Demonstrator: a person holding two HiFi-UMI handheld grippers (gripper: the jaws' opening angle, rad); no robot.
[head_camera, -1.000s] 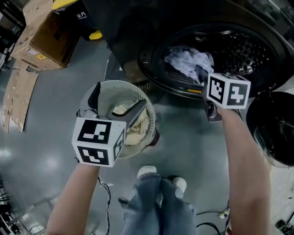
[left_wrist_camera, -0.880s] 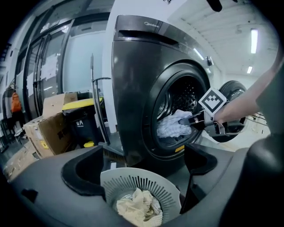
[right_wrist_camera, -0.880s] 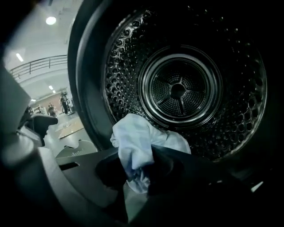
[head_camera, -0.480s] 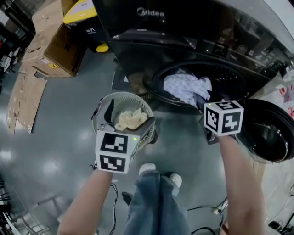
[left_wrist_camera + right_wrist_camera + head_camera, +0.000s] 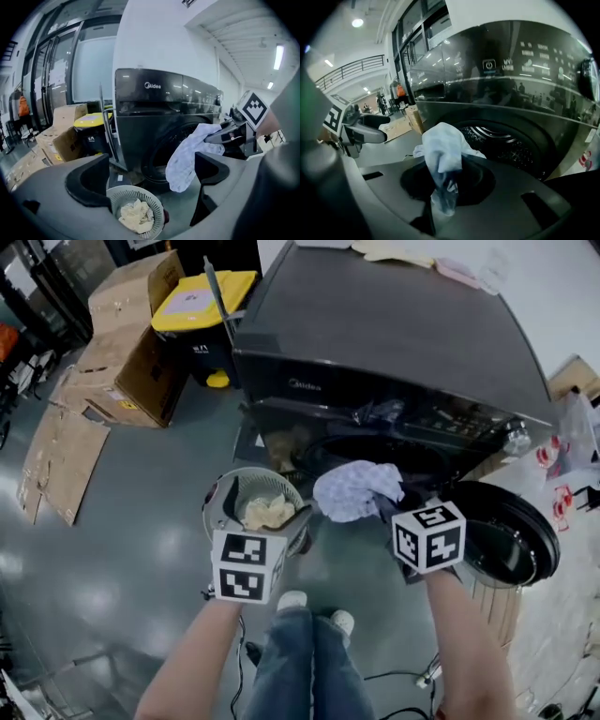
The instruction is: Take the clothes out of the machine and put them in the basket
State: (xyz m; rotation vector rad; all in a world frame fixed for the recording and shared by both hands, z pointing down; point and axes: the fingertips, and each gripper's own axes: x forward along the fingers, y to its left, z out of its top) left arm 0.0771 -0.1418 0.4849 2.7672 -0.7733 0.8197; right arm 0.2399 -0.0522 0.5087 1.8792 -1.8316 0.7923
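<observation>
While the right gripper [image 5: 443, 187] stands clamped on a pale blue-white cloth [image 5: 352, 491], the round slatted basket [image 5: 251, 486] on the floor holds one crumpled cream garment [image 5: 267, 513]. The cloth hangs bunched and limp in the air before the washing machine [image 5: 394, 343], outside its dark drum [image 5: 506, 145] and just right of the basket. Left gripper [image 5: 150, 174]: jaws apart, nothing between them, above the basket. Machine front reads "Midea" [image 5: 153, 86]. Drum contents cannot be made out.
</observation>
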